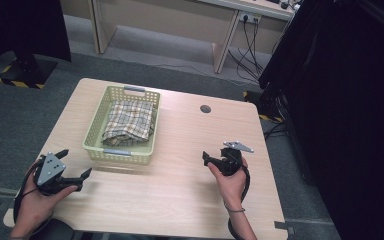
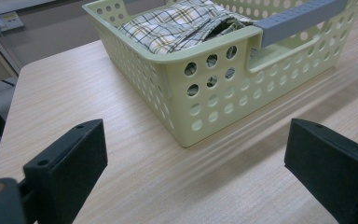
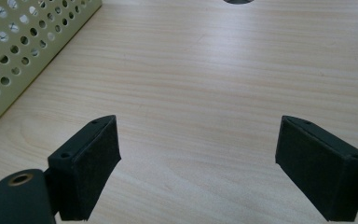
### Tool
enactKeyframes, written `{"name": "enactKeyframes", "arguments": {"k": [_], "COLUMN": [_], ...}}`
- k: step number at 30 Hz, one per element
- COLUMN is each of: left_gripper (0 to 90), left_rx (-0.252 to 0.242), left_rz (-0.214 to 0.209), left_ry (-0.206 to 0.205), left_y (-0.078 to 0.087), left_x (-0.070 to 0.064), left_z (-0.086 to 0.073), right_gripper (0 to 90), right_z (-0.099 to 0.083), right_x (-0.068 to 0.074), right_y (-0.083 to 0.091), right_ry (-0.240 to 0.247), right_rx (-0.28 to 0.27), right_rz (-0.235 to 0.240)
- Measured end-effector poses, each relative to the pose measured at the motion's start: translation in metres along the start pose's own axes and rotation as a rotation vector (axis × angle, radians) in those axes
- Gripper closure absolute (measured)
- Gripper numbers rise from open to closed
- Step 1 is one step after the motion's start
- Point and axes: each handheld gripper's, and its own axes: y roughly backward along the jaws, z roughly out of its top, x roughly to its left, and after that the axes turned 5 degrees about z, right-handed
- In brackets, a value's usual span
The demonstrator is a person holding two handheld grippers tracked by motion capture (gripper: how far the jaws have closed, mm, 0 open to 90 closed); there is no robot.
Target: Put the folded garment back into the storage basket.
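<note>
A pale green perforated plastic basket point(image 1: 93, 131) with grey handle strips sits on the light wood-grain counter point(image 1: 180, 190), toward the far left part of its top, its long side running from near to far. Inside lies a folded checked cloth in cream, brown and dark lines point(image 1: 128, 121), filling most of the basket and rising about to the rim; the left gripper view shows its folds bunched against the near end wall, behind the grey handle point(image 2: 298, 18).

Near the counter's front left corner, the person's left hand point(image 1: 32, 207) holds the left black tongs point(image 1: 75, 163), jaws spread wide and empty, aimed at the basket's near end and clear of it. Toward the front right, the right hand point(image 1: 232, 182) holds the right black tongs point(image 1: 213, 159), jaws likewise wide apart with nothing between them, above bare wood just beside the basket's right wall.

Farther back, a round dark cable hole point(image 1: 205, 108) marks the counter near its far edge.
</note>
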Motion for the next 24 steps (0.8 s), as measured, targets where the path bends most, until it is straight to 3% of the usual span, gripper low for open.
{"name": "enactKeyframes", "arguments": {"k": [24], "left_gripper": [5.3], "left_rx": [0.001], "left_rz": [0.0], "left_ry": [-0.003], "left_y": [0.0], "left_x": [0.0], "left_z": [0.0], "right_gripper": [14.6], "right_z": [-0.011], "right_x": [-0.014], "right_y": [0.011], "right_ry": [-0.013], "right_rx": [-0.012], "right_rz": [-0.034]}}
